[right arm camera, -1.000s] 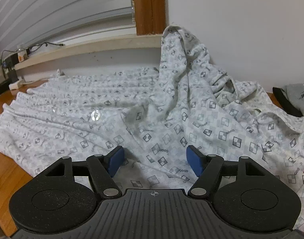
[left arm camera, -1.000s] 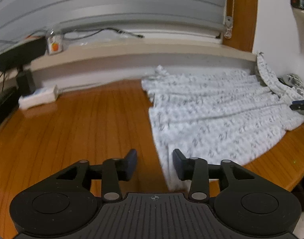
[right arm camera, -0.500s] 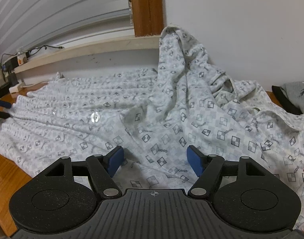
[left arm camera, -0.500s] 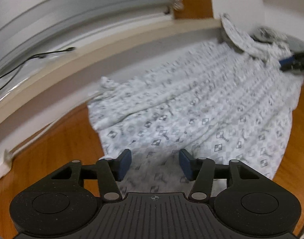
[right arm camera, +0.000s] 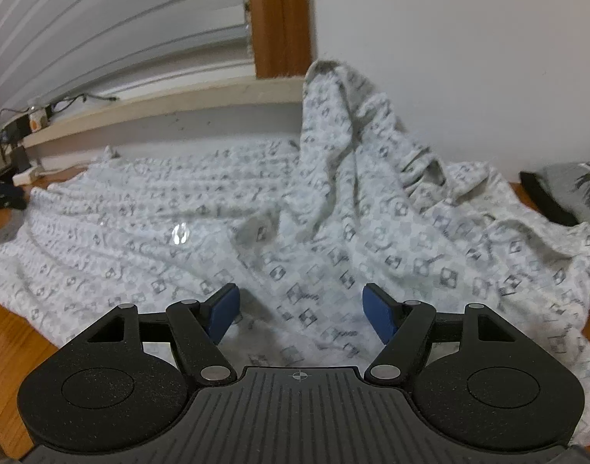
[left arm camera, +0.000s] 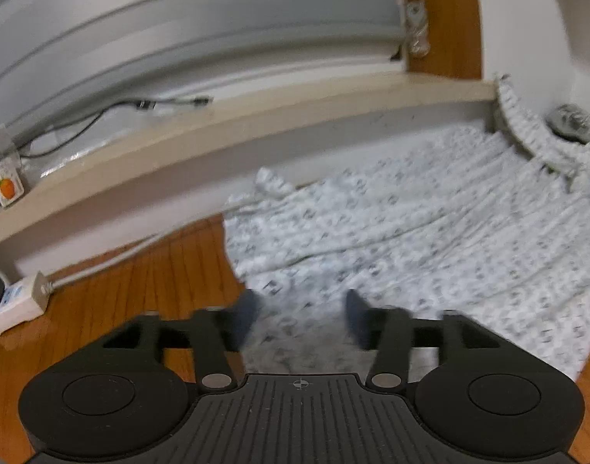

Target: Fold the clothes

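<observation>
The left gripper (left arm camera: 300,319) hangs over the near left edge of the patterned garment (left arm camera: 430,232), its jaws opening, cloth under the gap but nothing pinched (the view is blurred). The right gripper (right arm camera: 300,313) is spread wide over the garment's crumpled middle, gripping nothing. The garment lies across the wooden table (left arm camera: 121,301), one part propped against the wall (right arm camera: 449,58). A grey shirt (right arm camera: 573,189) is cut off at the right.
</observation>
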Demonstrator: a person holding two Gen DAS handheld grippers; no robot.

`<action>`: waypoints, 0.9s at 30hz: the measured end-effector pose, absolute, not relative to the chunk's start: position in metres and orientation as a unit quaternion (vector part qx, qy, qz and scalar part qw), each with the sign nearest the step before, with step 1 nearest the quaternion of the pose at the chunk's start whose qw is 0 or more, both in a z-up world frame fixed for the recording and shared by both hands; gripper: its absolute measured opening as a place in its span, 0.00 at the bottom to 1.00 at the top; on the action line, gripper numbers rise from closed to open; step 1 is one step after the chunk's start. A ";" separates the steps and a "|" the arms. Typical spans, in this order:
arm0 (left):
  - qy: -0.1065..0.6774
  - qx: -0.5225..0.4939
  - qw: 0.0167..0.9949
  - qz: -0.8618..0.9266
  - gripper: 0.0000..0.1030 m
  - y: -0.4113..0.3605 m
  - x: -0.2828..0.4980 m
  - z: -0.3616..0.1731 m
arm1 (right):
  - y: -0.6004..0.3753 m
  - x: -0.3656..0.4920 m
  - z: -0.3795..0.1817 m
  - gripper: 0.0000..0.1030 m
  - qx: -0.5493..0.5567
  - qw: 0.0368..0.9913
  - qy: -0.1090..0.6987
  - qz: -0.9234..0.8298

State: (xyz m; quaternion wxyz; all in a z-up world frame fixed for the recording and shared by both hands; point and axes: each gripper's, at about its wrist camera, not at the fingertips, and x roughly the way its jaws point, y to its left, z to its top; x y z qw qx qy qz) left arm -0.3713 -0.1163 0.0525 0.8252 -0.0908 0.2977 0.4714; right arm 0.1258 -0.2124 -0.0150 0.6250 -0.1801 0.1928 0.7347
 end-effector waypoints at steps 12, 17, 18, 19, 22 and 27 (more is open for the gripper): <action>0.265 -0.083 0.872 0.404 0.75 -0.117 -0.299 0.047 | -0.156 0.090 0.000 0.18 -0.243 0.573 0.213 0.753; 0.276 -0.084 0.876 0.386 0.75 -0.118 -0.291 0.036 | -0.153 0.092 0.024 0.11 -0.183 0.592 0.193 0.761; 0.278 -0.085 0.877 0.384 0.75 -0.119 -0.291 0.034 | -0.153 0.091 0.024 0.11 -0.174 0.599 0.190 0.758; 0.280 -0.087 0.877 0.382 0.75 -0.119 -0.291 0.032 | -0.150 0.086 0.019 0.12 -0.189 0.601 0.187 0.754; 0.281 -0.085 0.875 0.386 0.76 -0.123 -0.293 0.030 | -0.146 0.075 0.002 0.19 -0.238 0.600 0.182 0.742; 0.288 -0.069 0.869 0.396 0.77 -0.145 -0.311 0.037 | -0.183 0.094 0.001 0.46 -0.212 0.616 0.172 0.739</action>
